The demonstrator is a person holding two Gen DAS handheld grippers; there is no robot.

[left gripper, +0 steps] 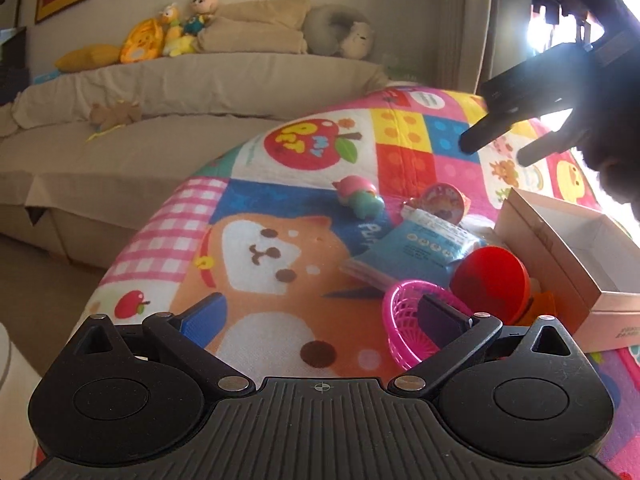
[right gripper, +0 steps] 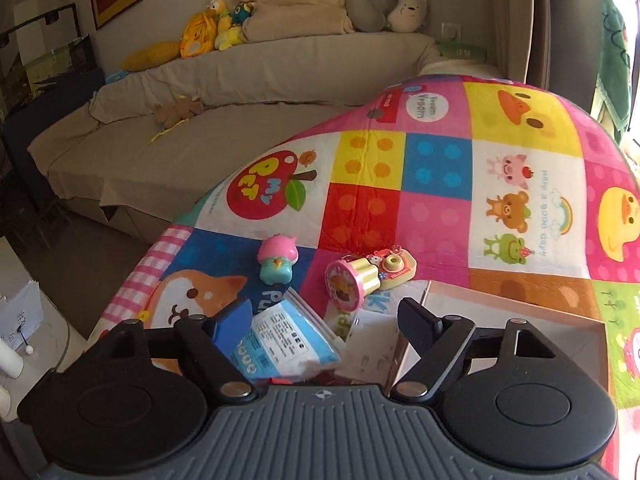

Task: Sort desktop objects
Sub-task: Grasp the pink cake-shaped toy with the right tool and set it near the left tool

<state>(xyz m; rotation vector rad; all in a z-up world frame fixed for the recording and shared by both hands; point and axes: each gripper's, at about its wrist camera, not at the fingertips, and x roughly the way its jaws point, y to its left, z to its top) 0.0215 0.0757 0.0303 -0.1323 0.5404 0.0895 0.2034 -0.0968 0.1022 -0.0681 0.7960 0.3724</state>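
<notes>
On the colourful play mat lie a pink-and-teal toy, a blue packet, a red disc and a pink mesh basket. My left gripper is open and empty, with its right finger overlapping the basket. My right gripper hangs open above the mat's far right. In the right wrist view the right gripper is above the blue packet and holds nothing. Beyond it are the pink-and-teal toy, a pink roll and a toy camera.
An open cardboard box stands at the right, beside the red disc; in the right wrist view the box lies under the right finger. White paper lies by the packet. A beige sofa with plush toys runs behind the mat.
</notes>
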